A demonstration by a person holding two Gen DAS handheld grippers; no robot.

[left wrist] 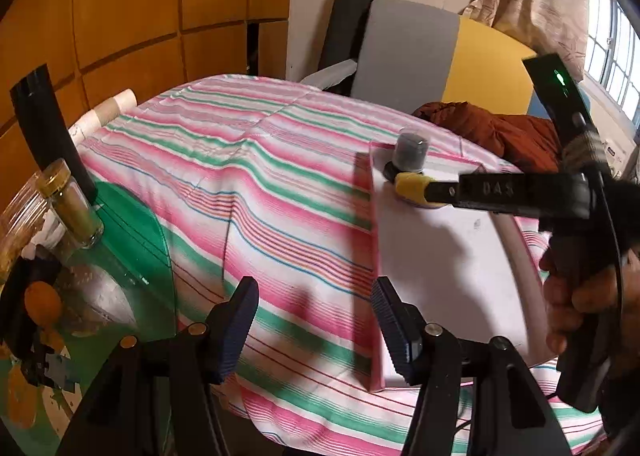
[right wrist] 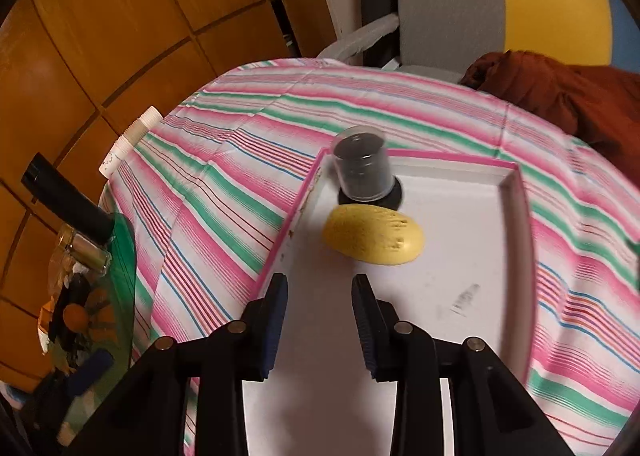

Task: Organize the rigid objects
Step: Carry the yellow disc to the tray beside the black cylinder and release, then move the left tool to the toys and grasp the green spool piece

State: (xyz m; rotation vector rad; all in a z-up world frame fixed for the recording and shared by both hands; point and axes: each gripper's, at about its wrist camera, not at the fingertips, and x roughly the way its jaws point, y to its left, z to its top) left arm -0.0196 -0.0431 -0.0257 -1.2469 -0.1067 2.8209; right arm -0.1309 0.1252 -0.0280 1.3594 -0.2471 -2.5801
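A white tray with a pink rim [right wrist: 516,207] lies on the striped cloth. In it stand a clear jar of dark contents on a black lid [right wrist: 362,171] and a yellow oval object [right wrist: 372,240] just in front of it. My right gripper [right wrist: 320,296] is open and empty, hovering above the tray's near part, short of the yellow object. In the left wrist view the right gripper's arm reaches over the tray [left wrist: 440,256] beside the jar [left wrist: 410,153] and the yellow object [left wrist: 412,185]. My left gripper [left wrist: 314,316] is open and empty over the cloth, left of the tray.
A green glass side table [left wrist: 132,236] at the left holds a spice bottle [left wrist: 74,207], a black tube and clutter. A white roll [right wrist: 134,135] lies at the cloth's far left edge. A rust cloth [right wrist: 560,95] and a chair stand behind.
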